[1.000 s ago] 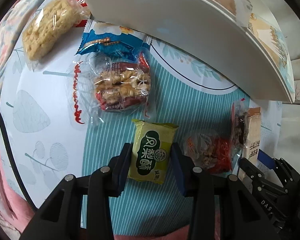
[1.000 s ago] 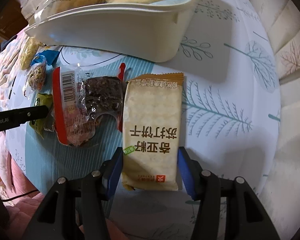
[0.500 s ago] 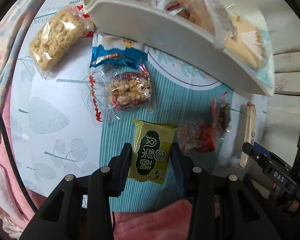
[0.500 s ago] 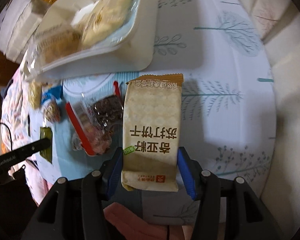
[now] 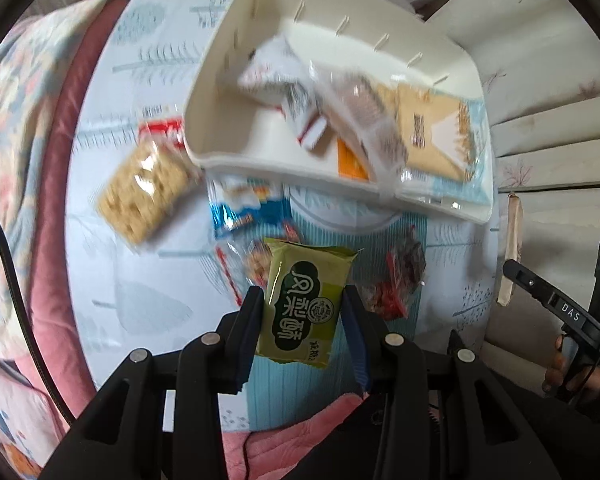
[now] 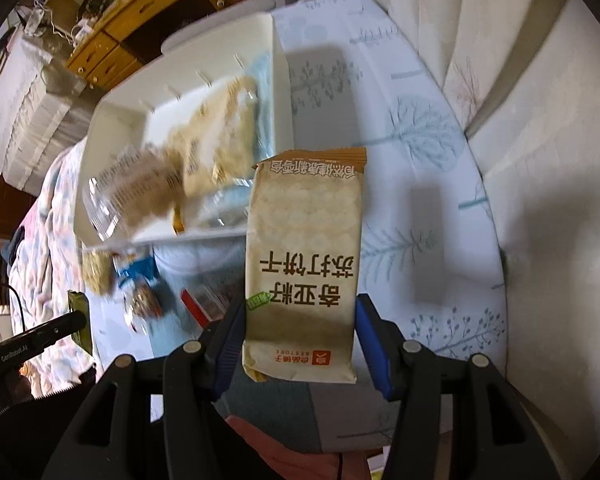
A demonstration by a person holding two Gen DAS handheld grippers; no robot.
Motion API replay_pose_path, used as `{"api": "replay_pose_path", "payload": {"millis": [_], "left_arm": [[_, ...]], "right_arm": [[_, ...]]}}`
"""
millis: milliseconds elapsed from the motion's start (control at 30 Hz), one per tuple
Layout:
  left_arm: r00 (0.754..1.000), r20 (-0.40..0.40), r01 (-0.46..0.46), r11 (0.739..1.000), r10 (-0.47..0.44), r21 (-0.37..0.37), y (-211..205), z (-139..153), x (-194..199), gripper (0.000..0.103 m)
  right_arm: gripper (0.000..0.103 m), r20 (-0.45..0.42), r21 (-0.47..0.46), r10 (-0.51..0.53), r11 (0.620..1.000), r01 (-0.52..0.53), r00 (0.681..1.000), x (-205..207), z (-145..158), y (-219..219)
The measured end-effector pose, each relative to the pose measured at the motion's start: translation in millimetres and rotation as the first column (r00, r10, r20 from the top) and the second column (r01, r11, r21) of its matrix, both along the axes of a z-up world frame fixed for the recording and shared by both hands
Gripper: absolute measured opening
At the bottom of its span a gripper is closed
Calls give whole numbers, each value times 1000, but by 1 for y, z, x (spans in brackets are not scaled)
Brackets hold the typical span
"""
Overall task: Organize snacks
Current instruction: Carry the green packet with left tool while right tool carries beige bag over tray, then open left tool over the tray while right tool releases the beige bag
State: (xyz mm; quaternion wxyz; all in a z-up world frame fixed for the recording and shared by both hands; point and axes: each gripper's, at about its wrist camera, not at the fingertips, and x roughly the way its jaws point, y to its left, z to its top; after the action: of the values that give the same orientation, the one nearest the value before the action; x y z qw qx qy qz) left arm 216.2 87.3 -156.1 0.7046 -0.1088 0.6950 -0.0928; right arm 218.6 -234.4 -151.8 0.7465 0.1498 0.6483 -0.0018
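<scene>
Left gripper [image 5: 302, 320] is clamped on a green pack [image 5: 306, 304], fingers pressed to both long sides, pack held up off the table [image 5: 140, 288] w/ its top end twd the white bin [image 5: 260, 162]. Right gripper [image 6: 300, 344] is closed on a beige cracker pack [image 6: 304, 268], also lifted, its far end overlapping the bin's near right corner in the right wrist view. Bin sits at the far side of the table & holds several blurred packs, incl a cracker pack w/ blue wrapper [image 5: 436, 136] along its right side. On the table by the bin's near wall: noodle block [image 5: 148, 192] at left, blue pack [image 5: 246, 210] just under the rim, a clear nut pack [image 5: 256, 264] partly behind the green pack, red pack [image 5: 396, 280] to the right
</scene>
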Motion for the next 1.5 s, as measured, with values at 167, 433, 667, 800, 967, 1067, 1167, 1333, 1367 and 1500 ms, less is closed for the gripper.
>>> {"api": "replay_pose_path", "payload": {"millis": [167, 433, 667, 800, 967, 1067, 1167, 1333, 1367, 1500], "left_arm": [[999, 49, 21, 1000, -21, 8, 10, 14, 21, 38], [985, 173, 6, 999, 2, -47, 25, 20, 52, 38], [951, 310, 11, 995, 20, -97, 29, 22, 62, 38], [927, 374, 13, 992, 35, -125, 31, 18, 64, 38], [918, 393, -3, 992, 53, -127, 32, 12, 66, 38], [922, 381, -18, 993, 61, -116, 31, 9, 66, 45], [925, 376, -20, 993, 61, -113, 29, 10, 64, 55], [920, 386, -31, 995, 66, -97, 26, 17, 56, 70], [921, 383, -33, 995, 66, -92, 25, 18, 54, 70], [924, 377, -49, 996, 71, -68, 21, 23, 41, 72]], "right_arm": [[54, 35, -3, 3, 1000, -3, 999, 16, 9, 17], [54, 130, -44, 62, 997, -56, 990, 47, 12, 57], [54, 187, -65, 94, 994, -83, 978, 68, 2, 81], [54, 225, -64, 93, 995, -80, 970, 75, -10, 88], [54, 269, -38, 79, 997, -71, 960, 79, -18, 92], [58, 291, -30, 86, 996, -81, 953, 81, -19, 92], [58, 294, -18, 91, 996, -89, 951, 80, -17, 90], [65, 296, 11, 79, 996, -86, 952, 74, -12, 82], [65, 294, 16, 76, 996, -85, 953, 72, -11, 81], [65, 288, 56, 61, 995, -81, 956, 63, -8, 73]]}}
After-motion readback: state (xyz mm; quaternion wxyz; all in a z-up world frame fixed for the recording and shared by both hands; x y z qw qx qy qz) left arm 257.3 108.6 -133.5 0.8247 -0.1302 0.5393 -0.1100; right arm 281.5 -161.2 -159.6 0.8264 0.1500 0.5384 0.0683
